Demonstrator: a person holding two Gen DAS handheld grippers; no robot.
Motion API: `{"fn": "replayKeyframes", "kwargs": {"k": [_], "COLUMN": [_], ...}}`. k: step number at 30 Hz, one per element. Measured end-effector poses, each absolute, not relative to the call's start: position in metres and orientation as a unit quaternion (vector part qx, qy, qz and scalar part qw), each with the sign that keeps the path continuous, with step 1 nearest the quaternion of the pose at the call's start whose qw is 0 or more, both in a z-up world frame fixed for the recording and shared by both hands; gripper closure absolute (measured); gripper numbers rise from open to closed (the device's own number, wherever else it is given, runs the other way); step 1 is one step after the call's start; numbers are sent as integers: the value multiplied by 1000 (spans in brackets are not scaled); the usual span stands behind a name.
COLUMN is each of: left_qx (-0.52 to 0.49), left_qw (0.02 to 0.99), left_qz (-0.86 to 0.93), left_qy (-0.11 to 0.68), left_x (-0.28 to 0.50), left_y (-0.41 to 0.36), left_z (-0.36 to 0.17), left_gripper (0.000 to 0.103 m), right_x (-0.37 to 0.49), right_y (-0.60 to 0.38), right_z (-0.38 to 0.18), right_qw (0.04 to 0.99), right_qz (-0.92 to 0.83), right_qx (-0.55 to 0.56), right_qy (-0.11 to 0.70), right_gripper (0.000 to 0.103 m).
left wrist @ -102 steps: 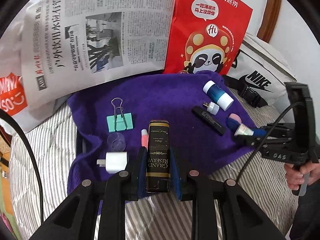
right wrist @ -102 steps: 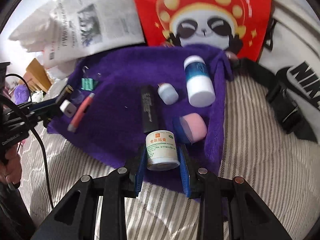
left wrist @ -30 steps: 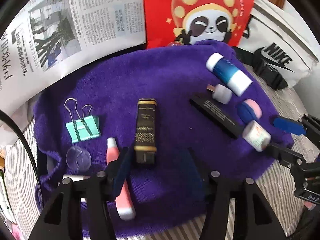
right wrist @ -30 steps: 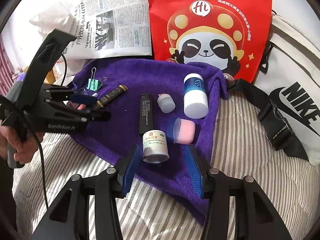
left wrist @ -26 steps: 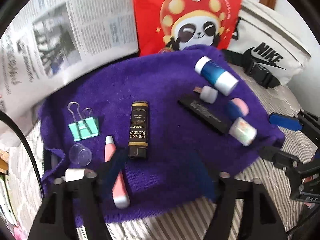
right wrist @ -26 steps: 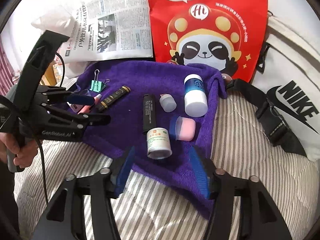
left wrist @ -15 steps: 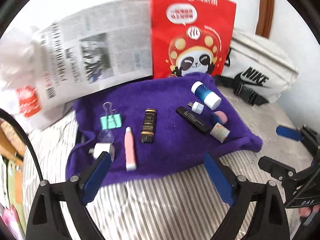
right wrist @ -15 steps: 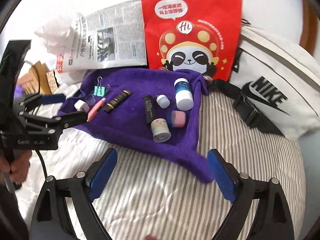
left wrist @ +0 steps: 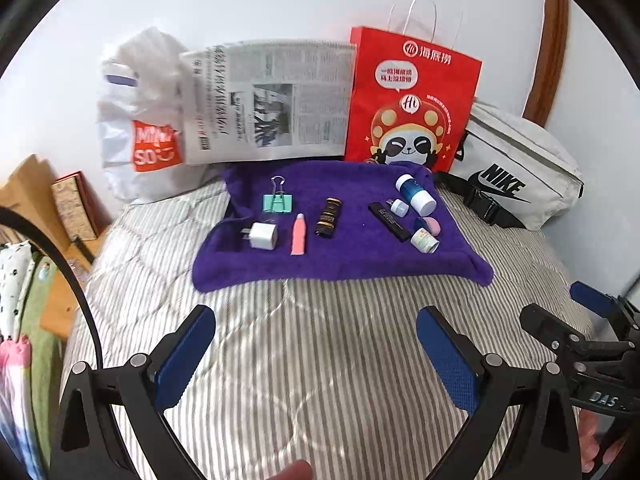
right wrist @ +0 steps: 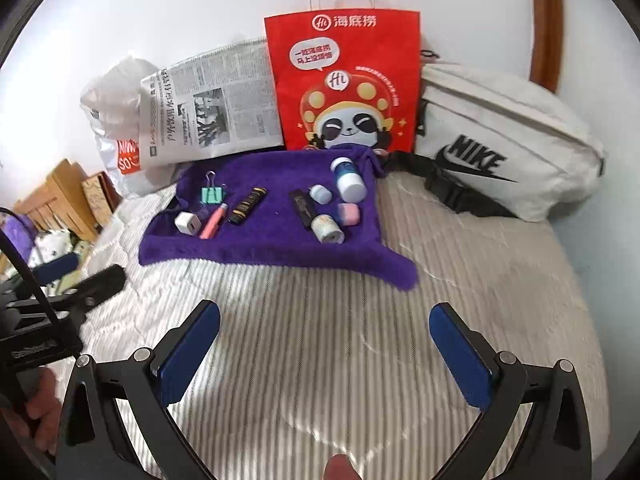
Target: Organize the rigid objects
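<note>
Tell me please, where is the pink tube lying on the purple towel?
In the left wrist view, the pink tube lies on the left half of the purple towel, between the white charger plug and the black-and-gold lighter, in front of the green binder clip.

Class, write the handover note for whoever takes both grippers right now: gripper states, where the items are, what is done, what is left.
Left gripper: jaws opening, nothing between them. Right gripper: jaws opening, nothing between them; both over the striped bedding, short of the purple towel.
On the towel: binder clip, charger, pink tube, black-gold box; the bottles and jars grouped at its right.
Done: nothing held.
Left: can't tell.
</note>
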State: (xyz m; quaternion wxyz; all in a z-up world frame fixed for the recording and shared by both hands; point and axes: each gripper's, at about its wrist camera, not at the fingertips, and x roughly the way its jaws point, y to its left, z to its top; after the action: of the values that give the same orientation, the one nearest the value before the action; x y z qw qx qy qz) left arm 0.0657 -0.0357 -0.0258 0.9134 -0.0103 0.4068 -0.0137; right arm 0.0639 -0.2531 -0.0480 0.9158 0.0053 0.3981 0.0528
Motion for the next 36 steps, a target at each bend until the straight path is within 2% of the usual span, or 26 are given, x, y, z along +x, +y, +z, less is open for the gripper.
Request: {"fn": "replayKeyframes", "kwargs": {"k": [12, 23, 36], "left_qx": [-5, -16, -18], "left_qw": [926, 927, 921], "left_qz": [-15, -8, -6], "left_qy": [377, 374, 388], "left_x": [4, 3, 8], "left_y": [-46, -38, -37], "left_z": [-6, -4, -10], "left_gripper": [1, 1, 1], "right_x": [13, 16, 16], "right_y": [-251, -279, -277], "right_z": [-33, -32, -32], "right_qw": [923, 924, 924], "right_qz": [47, 37, 41], "right_qx": [-28, 7, 0], "right_qy": [380, 380, 379], "right_gripper": [0, 0, 0]}}
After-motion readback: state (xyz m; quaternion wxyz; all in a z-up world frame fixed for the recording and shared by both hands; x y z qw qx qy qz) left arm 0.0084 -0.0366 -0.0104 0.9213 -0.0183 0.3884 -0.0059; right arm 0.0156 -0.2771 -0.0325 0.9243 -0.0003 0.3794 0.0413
